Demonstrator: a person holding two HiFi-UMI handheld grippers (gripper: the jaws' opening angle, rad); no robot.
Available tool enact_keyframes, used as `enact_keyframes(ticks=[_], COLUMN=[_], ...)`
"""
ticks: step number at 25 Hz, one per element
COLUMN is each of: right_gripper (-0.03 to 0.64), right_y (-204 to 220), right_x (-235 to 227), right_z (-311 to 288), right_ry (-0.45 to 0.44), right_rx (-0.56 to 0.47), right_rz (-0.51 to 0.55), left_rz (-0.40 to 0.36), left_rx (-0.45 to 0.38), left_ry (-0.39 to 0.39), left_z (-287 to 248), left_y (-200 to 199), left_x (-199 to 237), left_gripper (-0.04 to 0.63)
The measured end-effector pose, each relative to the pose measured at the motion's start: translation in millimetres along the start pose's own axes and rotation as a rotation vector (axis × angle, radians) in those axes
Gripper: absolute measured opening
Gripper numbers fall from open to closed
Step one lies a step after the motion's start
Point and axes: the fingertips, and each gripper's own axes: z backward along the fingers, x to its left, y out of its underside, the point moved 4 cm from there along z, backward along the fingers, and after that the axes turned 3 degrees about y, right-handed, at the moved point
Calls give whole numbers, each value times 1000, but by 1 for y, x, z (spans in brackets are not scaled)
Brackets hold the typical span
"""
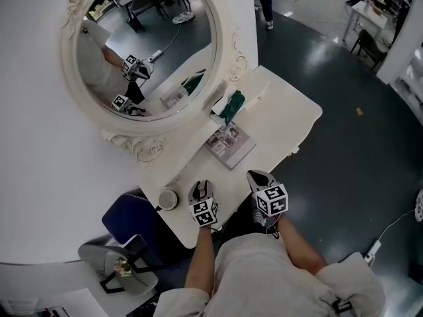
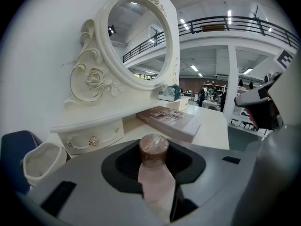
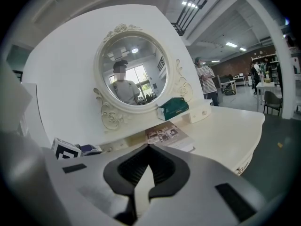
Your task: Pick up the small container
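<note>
The small container (image 2: 154, 153) is a brown round pot with a wrapped lid. It stands upright between the jaws of my left gripper (image 2: 154, 145), which is shut on it, just above the near left part of the white dressing table (image 1: 284, 121). In the head view my left gripper (image 1: 201, 187) hovers over the table's front edge, and the pot is hard to make out there. My right gripper (image 1: 259, 178) is beside it to the right. In its own view the right gripper (image 3: 148, 146) is shut with nothing between its jaws.
A white cup (image 1: 168, 199) stands at the table's left end, close to my left gripper. A book (image 1: 229, 144) lies mid-table, with a green tissue box (image 1: 232, 104) beyond it. An oval mirror (image 1: 145, 45) backs the table. A blue chair (image 1: 129, 220) is at the lower left.
</note>
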Motion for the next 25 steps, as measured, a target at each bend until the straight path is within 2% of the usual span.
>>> enact_keyframes(ticks=[4,12,18,25], right_gripper=[14,14,14,14], right_y=[-17,-36,-36,-28], right_x=[-10,-29,-33,-28], right_z=[1,5,7,9], right_ry=[20,68,77,52], right_rx=[-32,-69,-66,-49], right_rz=[33,32,32,46], left_rz=[-3,10,70,76], left_rx=[-13,-38,-32,-32], left_ry=[0,-7,-31,-29], left_z=[-1,0,5,15], left_y=[0,1,1,-5], left_x=[0,0,5,2], left_gripper=[146,144,143,143])
